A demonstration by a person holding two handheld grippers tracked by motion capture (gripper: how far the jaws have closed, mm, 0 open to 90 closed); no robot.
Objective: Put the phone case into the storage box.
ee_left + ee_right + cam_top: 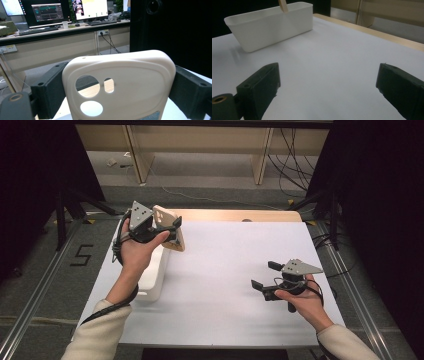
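left gripper at 10 o'clock, raised above the white tub, jaws clamped on the two side edges of a cream phone case | case upright, camera holes low left | right gripper at 4 o'clock, just over the white table, jaws spread apart, holding nothing

The phone case is plain cream, unpatterned, with a small grey-blue patch at its lower edge. The bin is white, the table white with a light wood strip at 12 o'clock. Both grippers' fingers are matt black.
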